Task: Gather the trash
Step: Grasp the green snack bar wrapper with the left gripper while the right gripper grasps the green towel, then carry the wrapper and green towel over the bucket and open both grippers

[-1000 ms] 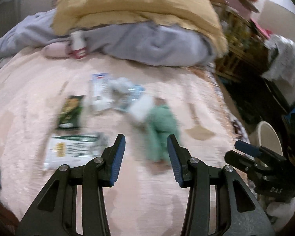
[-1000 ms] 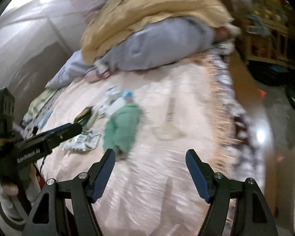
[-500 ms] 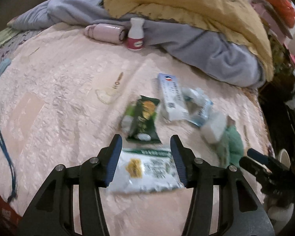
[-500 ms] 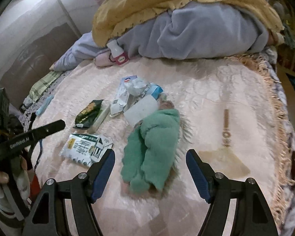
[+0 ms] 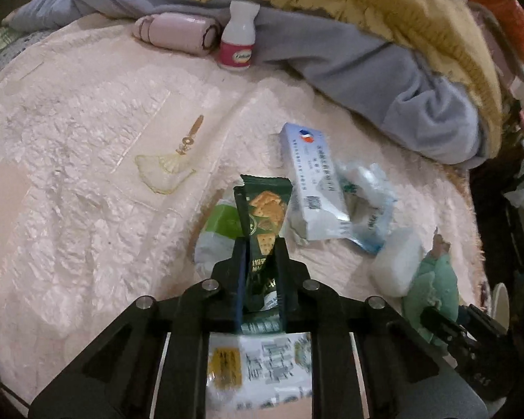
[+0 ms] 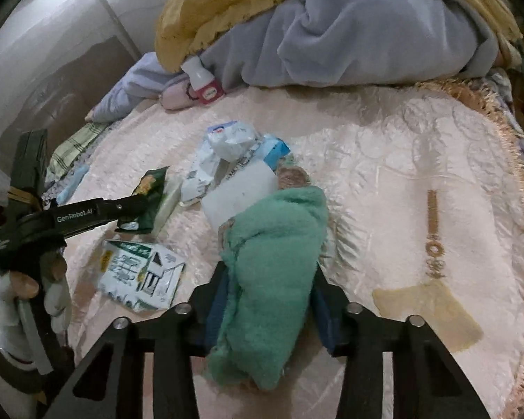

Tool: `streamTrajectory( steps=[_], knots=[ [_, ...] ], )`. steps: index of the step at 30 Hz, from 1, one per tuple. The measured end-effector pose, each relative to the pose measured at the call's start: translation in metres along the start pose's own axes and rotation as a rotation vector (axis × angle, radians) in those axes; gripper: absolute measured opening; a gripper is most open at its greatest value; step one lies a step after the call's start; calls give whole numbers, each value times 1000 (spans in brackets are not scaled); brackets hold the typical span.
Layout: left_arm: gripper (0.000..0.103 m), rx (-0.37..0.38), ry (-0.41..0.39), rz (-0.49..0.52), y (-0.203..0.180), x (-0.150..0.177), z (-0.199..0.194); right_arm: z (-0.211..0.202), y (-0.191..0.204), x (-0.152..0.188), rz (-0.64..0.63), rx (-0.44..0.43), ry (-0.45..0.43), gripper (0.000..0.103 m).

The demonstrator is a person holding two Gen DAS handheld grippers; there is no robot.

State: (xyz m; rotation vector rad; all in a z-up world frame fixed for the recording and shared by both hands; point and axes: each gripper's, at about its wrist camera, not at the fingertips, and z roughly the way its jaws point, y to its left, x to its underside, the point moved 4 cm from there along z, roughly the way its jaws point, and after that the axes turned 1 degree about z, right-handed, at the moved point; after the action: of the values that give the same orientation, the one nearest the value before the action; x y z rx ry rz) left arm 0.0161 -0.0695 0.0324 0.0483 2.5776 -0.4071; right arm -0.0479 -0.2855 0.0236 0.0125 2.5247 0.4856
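The dark green cracker wrapper (image 5: 264,216) lies on the pale pink embossed bedspread (image 5: 87,188), its near end pinched between the pads of the left gripper (image 5: 260,265), whose jaws are all but closed on it. That gripper tilts steeply down from the near edge of the bed, above a white printed snack packet (image 5: 262,359) lying just under its frame. In the right wrist view a gloved hand (image 6: 28,286) grasps its handle at the left.

The folded green terry towel (image 6: 276,265) sits between the blue pads of the right gripper (image 6: 267,300); the jaws are closing and the pads look pressed against the towel's sides. This gripper also slants downward.

Just beyond the towel lie a white rectangular block (image 6: 241,192), a crumpled white-and-blue plastic bag (image 5: 366,195) and a long white-and-blue carton (image 5: 314,188). Farther back, a white bottle with a pink label (image 5: 239,36) stands against the grey blanket (image 5: 384,80).
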Motion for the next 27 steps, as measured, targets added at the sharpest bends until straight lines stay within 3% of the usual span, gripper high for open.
streamTrajectory(
  steps=[6, 12, 27],
  knots=[
    [11, 83, -40, 34, -24, 15, -42, -44, 7, 8, -19, -19, -64, 41],
    [11, 159, -58, 111, -72, 41, -72, -92, 8, 25, -9, -33, -122, 41],
    [11, 237, -52, 317, -198, 99, -87, -172, -36, 60, 51, 49, -207, 41]
  ],
)
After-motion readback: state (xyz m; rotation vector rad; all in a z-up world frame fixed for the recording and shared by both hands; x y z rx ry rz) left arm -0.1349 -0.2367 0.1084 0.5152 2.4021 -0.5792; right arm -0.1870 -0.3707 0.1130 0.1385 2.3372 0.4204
